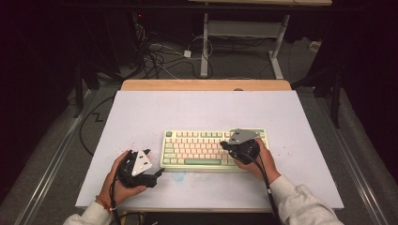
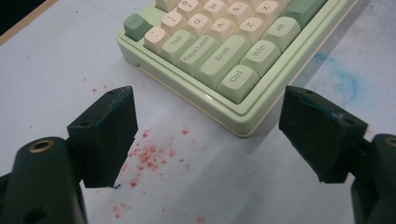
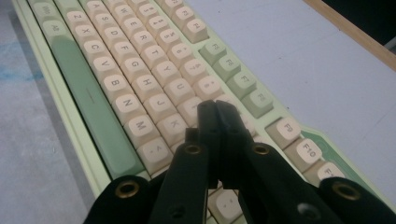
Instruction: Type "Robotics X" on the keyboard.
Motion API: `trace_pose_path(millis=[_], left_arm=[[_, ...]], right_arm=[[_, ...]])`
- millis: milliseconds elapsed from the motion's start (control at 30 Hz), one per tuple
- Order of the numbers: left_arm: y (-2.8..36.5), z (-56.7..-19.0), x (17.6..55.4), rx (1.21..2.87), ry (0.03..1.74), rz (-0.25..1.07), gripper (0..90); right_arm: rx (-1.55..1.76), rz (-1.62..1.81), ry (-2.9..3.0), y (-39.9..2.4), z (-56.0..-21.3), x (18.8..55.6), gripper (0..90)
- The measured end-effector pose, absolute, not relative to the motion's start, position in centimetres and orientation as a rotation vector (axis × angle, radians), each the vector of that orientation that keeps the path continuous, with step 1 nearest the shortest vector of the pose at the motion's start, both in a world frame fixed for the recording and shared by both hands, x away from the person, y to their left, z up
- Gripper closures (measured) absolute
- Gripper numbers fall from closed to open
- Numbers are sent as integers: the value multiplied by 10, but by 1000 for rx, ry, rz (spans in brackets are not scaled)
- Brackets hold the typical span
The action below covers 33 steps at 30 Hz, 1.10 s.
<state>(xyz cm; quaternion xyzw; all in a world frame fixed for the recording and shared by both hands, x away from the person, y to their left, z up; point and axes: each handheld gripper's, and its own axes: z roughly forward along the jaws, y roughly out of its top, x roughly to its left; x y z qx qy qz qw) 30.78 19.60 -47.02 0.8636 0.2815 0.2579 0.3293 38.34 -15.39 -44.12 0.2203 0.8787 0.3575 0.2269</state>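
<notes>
A pale green keyboard point(image 1: 206, 147) with cream and green keys lies near the middle of the white table top. My left gripper point(image 1: 157, 172) rests low on the table off the keyboard's front left corner point(image 2: 243, 116), jaws wide open with nothing between them point(image 2: 210, 135). My right gripper point(image 1: 224, 144) hovers over the right part of the keyboard, a hand behind it. In the right gripper view its jaws point(image 3: 215, 109) are pressed together above the letter keys point(image 3: 154, 79), pointing at the keys around K and L. I cannot tell whether the tips touch a key.
Red specks point(image 2: 149, 156) and a faint blue smear point(image 2: 345, 79) mark the white table top point(image 1: 155, 112). A wooden edge point(image 1: 206, 85) runs along the far side. Beyond it, a desk frame point(image 1: 244, 37) and cables point(image 1: 155, 54) stand on the floor.
</notes>
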Motion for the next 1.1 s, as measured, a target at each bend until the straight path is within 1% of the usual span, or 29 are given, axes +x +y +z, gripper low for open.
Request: trace_pose_path(millis=[300,567,700,933,1000,1100], left_arm=[[195,-471,308,2268,730,669,184],[192,-473,308,2286,717,653,185],[193,-476,310,2298,725,650,184],[192,-475,310,2297,726,649,185],[192,-475,309,2293,724,649,185],[193,-474,310,2284,726,647,185]], right_arm=[[611,946,2445,-141,-446,393,900],[623,909,2453,-138,-451,399,900],[633,858,2473,-137,-453,399,900],[616,866,2476,-136,-454,397,900],[615,888,2446,-136,-450,394,900],[626,974,2401,-143,-435,388,900]])
